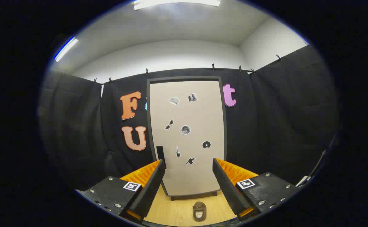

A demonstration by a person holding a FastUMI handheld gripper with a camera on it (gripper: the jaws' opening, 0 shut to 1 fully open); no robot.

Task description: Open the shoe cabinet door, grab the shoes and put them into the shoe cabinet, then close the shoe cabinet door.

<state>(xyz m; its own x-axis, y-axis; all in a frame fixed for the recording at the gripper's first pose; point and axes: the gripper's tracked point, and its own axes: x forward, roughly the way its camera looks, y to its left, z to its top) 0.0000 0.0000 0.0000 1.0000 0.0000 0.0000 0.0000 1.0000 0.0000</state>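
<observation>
Gripper (188, 165) spread wide, released, nothing between the fingers, hovering above the wooden floor (177, 211) and aimed square at the shoe cabinet (187, 135). Cabinet door (199, 176) shut, pale panel in a dark frame, small stickers scattered across it. Dark handle (160, 153) low on the door's left edge, just beyond the left finger and slightly above its tip. Shoe (199, 211) flat on the floor, near, between the fingers and in front of the cabinet's foot; looks like one brown shoe, toe pointing toward the cabinet, though small and hard to read.

Step in hand, by judgement: opening the door, not yet begun. Best done by shifting left and forward so the handle sits between the fingers, then clamping on it squarely before pulling. Handle on the left suggests hinges on the right, so pulling in an arc toward the near right rather than straight back. Staying high enough to pass over the shoe.

Edges: dark frame close around the door, handle tight against the left frame strip, so little slack for the left finger there. Room: open floor near the cabinet front, black cloth walls well apart on left and right. Shoe possibly inside the door's swing path; worth watching.
</observation>
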